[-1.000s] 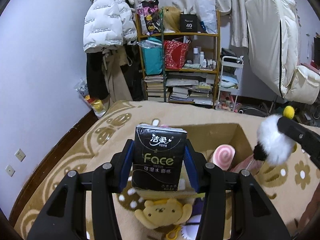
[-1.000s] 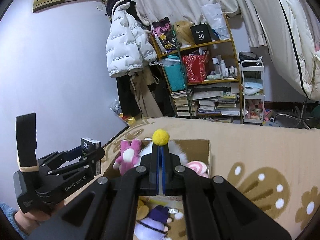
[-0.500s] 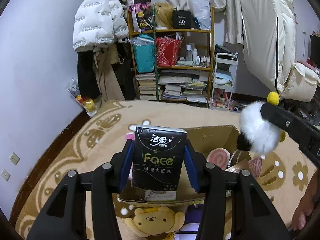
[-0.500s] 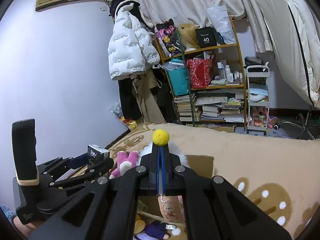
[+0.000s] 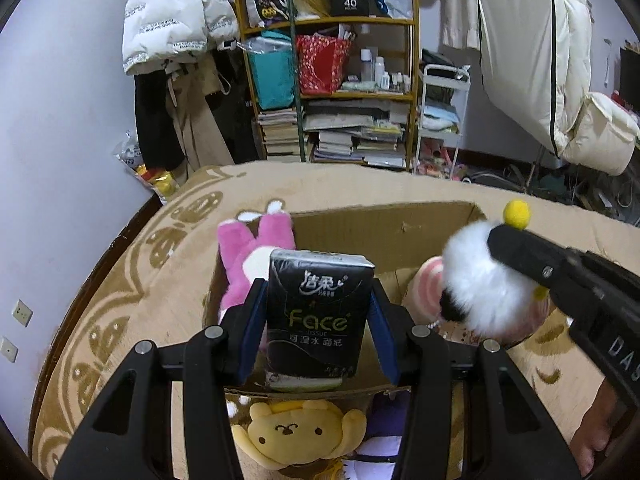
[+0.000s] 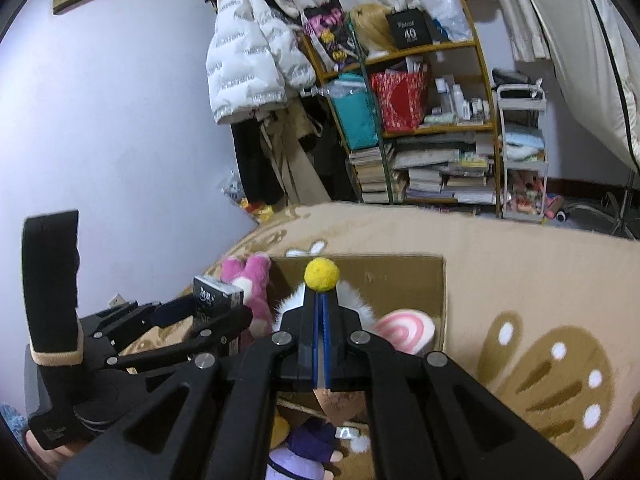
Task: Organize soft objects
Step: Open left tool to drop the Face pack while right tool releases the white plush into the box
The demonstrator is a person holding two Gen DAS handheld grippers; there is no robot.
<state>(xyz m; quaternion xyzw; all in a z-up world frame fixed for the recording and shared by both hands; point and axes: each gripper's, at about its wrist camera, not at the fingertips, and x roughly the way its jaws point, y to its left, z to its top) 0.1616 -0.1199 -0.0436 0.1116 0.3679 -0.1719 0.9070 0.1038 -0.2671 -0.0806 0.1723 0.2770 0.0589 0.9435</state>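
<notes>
A black "Face" tissue pack (image 5: 320,312) stands upright between the blue pads of my left gripper (image 5: 318,304), which is shut on it above the near side of an open cardboard box (image 5: 380,216). My right gripper (image 6: 321,300) is shut on a white fluffy toy (image 5: 476,284) with a yellow pom-pom (image 6: 321,275), and holds it over the box's right part. Inside the box lie a pink plush rabbit (image 5: 248,248) and a pink swirl plush (image 6: 404,330). In front of the box lie a yellow bear plush (image 5: 292,436) and a purple plush (image 6: 308,444).
The box sits on a beige patterned blanket (image 5: 140,280). Behind it stand a crowded wooden shelf (image 5: 352,80), a white trolley (image 5: 440,120) and a hanging white puffer jacket (image 5: 172,20). A person's hand (image 5: 596,432) shows at the lower right.
Both grippers have sunk and moved forward towards the box, which now looks larger. The tissue pack and the fluffy toy stay gripped and hang lower over the opening.
</notes>
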